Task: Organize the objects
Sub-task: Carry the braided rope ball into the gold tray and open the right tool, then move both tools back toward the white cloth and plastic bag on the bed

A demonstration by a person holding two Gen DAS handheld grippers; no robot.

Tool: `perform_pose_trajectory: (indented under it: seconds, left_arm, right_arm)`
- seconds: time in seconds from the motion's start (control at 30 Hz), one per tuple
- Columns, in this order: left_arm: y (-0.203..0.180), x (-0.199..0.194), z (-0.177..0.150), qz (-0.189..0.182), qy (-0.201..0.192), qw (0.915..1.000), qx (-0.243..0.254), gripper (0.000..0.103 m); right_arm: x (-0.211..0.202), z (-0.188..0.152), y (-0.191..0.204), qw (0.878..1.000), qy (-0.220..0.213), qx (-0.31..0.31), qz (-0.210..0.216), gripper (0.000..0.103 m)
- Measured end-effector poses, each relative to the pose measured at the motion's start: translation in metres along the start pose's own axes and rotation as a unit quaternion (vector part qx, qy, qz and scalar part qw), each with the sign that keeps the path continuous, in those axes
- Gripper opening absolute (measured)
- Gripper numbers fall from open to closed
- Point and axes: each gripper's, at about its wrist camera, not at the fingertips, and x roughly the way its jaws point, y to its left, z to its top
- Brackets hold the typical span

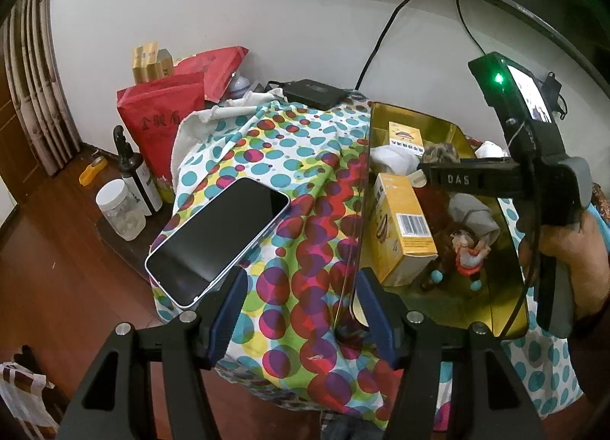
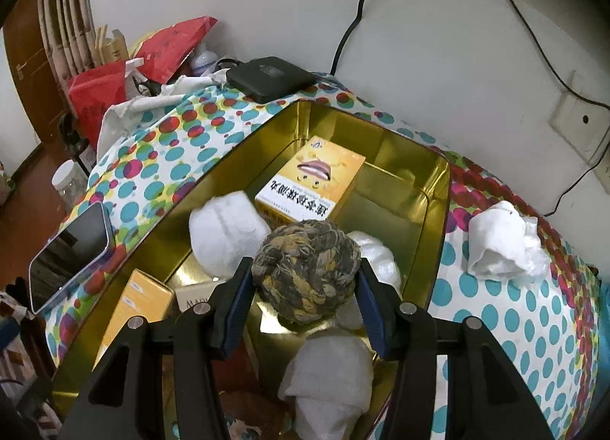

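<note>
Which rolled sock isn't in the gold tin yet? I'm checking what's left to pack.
The white sock lying on the dotted cloth right of the tin; the other white ones sit inside.

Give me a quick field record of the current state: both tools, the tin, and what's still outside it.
right tool: closed on the woven ball, over the tin
left tool: open, empty, at the tin's near rim
gold tin: holds yellow boxes, white bundles
outside tin: phone on the dotted cloth; white bundle by the wall

Right gripper point(image 2: 305, 287) clamped, tilted down; left gripper point(image 1: 301, 310) spread.
</note>
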Motion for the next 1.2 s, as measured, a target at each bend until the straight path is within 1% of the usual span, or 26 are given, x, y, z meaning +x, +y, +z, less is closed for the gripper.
perform_pose_trajectory:
  seconds: [0.13, 0.17, 0.2, 0.27, 0.4, 0.5, 0.53, 0.6, 0.63, 0.73, 0.83, 0.93, 1.03, 1.1, 1.17, 1.2]
  left_arm:
    - [-0.003, -0.004, 0.002, 0.006, -0.004, 1.0000, 0.005, 0.061]
    - [-0.005, -0.006, 0.003, 0.007, -0.005, 0.9999, 0.007, 0.061]
    - [-0.005, -0.007, 0.003, 0.009, -0.006, 0.9999, 0.008, 0.061]
    - [-0.008, -0.010, 0.004, 0.010, -0.010, 0.9998, 0.011, 0.061]
    - [-0.016, -0.017, 0.006, 0.010, -0.017, 0.9996, 0.019, 0.061]
    - [-0.026, -0.024, 0.007, 0.005, -0.024, 0.9993, 0.028, 0.061]
    - [-0.029, -0.025, 0.007, 0.002, -0.025, 0.9992, 0.032, 0.061]
    - [-0.040, -0.026, 0.007, -0.003, -0.026, 0.9988, 0.042, 0.061]
    - [-0.045, -0.026, 0.007, -0.008, -0.025, 0.9986, 0.047, 0.061]
    - [-0.067, -0.028, 0.008, -0.023, -0.028, 0.9970, 0.068, 0.061]
    - [-0.095, -0.029, 0.010, -0.046, -0.034, 0.9940, 0.094, 0.061]
    - [-0.124, -0.027, 0.016, -0.085, -0.034, 0.9896, 0.111, 0.061]
    - [-0.154, -0.022, 0.024, -0.125, -0.033, 0.9840, 0.122, 0.061]
    - [-0.176, -0.017, 0.028, -0.136, -0.035, 0.9814, 0.131, 0.061]
    - [-0.194, -0.009, 0.033, -0.149, -0.032, 0.9788, 0.137, 0.061]
    - [-0.203, -0.005, 0.036, -0.149, -0.029, 0.9786, 0.139, 0.061]
  right_arm:
    - [-0.005, -0.001, -0.002, 1.000, -0.011, 0.003, 0.007, 0.053]
    - [-0.008, -0.001, -0.003, 1.000, -0.017, 0.003, 0.009, 0.055]
    - [-0.013, -0.001, -0.004, 1.000, -0.025, 0.004, 0.008, 0.058]
    - [-0.023, 0.000, -0.007, 0.999, -0.042, 0.007, 0.008, 0.075]
    - [-0.052, -0.005, -0.021, 0.995, -0.092, 0.024, 0.025, 0.077]
    - [-0.072, -0.019, -0.038, 0.991, -0.123, 0.037, 0.024, 0.079]
    - [-0.080, -0.030, -0.048, 0.990, -0.136, 0.043, 0.016, 0.080]
    - [-0.086, -0.045, -0.066, 0.988, -0.143, 0.054, 0.004, 0.083]
    - [-0.089, -0.057, -0.080, 0.987, -0.144, 0.064, -0.012, 0.085]
    - [-0.089, -0.085, -0.115, 0.986, -0.135, 0.095, -0.037, 0.085]
    - [-0.091, -0.114, -0.153, 0.981, -0.127, 0.129, -0.069, 0.085]
    - [-0.096, -0.134, -0.182, 0.975, -0.126, 0.151, -0.106, 0.085]
    - [-0.101, -0.148, -0.202, 0.970, -0.129, 0.157, -0.135, 0.085]
    - [-0.104, -0.156, -0.213, 0.967, -0.133, 0.158, -0.147, 0.085]
    - [-0.107, -0.162, -0.216, 0.966, -0.136, 0.149, -0.162, 0.085]
    - [-0.108, -0.164, -0.217, 0.966, -0.136, 0.141, -0.170, 0.085]
